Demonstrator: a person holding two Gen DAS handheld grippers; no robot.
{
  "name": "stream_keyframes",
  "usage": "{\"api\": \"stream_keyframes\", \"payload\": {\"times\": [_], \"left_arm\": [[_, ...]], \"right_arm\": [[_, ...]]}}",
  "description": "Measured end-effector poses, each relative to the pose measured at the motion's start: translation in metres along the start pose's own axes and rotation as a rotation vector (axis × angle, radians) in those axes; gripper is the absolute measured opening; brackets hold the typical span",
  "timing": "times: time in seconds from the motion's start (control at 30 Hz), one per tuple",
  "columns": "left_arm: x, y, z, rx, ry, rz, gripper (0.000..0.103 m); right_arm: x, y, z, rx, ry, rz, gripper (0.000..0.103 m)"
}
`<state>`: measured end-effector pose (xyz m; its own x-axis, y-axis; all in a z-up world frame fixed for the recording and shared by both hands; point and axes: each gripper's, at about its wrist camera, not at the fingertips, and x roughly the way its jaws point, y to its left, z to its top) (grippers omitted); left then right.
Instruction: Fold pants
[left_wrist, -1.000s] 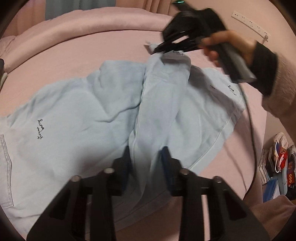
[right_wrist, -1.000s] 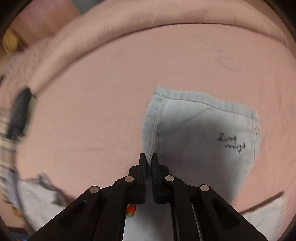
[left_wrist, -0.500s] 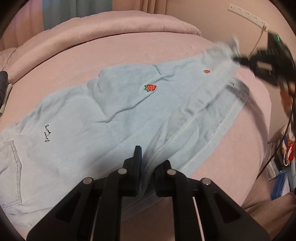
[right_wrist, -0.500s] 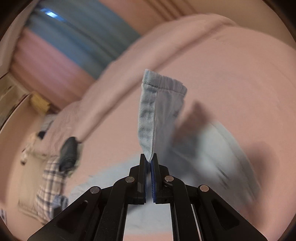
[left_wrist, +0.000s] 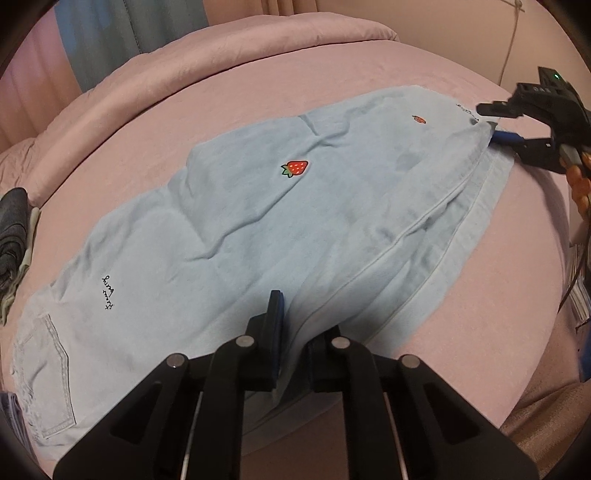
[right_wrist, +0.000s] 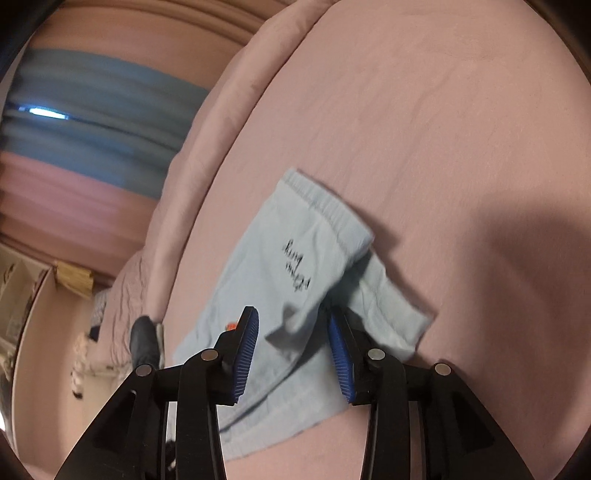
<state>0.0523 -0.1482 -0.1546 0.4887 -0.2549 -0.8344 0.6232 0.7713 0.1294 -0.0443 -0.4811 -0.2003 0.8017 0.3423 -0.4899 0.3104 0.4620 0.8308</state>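
Pants (left_wrist: 258, 221) ran lengthwise from beside our left gripper (left_wrist: 291, 332) toward the far right, where we saw the right gripper (left_wrist: 495, 129). Our left fingers were pinched shut on a raised fold of pale blue, strawberry-patched cloth. Through the right wrist, our right gripper (right_wrist: 291, 347) had just been opening, its jaws partly apart around the loose hem of the pants (right_wrist: 306, 258).

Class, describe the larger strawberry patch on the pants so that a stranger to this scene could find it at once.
Start at the pink bed, where light blue pants lie spread out. Near the middle of the fabric sits a red strawberry patch with a green leaf. A much smaller strawberry lies farther along toward the hem.
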Motion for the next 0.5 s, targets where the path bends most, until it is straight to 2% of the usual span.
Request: {"api": "stream_keyframes", "payload": {"times": [0.03,0.07,0.1,0.13,0.23,0.33,0.5], "left_arm": [[-0.004,0.002,-0.002,-0.007,-0.006,0.0,0.008],[-0.009,0.005,-0.004,-0.02,-0.015,-0.005,0.007],[-0.013,0.008,-0.005,-0.028,-0.023,-0.007,0.006],[-0.017,0.009,-0.006,-0.038,-0.035,-0.008,0.006],[-0.034,0.011,-0.004,-0.036,-0.071,-0.011,0.005],[-0.05,0.006,-0.006,0.015,-0.091,-0.017,0.005],[-0.041,-0.002,-0.02,0.048,-0.051,-0.021,0.006]], "right_arm": [[0.004,0.002,0.003,-0.011,0.003,-0.013,0.038],[0.006,0.003,0.005,-0.024,0.001,-0.029,0.032],[0.002,-0.001,0.007,-0.044,-0.002,-0.038,0.015],[-0.004,0.002,0.008,-0.07,-0.006,-0.039,0.012],[-0.018,0.011,0.009,-0.106,-0.035,-0.017,0.009],[-0.036,0.016,0.008,-0.136,-0.048,-0.029,0.008],[-0.024,0.0,-0.005,-0.13,0.003,-0.113,0.008]]}}
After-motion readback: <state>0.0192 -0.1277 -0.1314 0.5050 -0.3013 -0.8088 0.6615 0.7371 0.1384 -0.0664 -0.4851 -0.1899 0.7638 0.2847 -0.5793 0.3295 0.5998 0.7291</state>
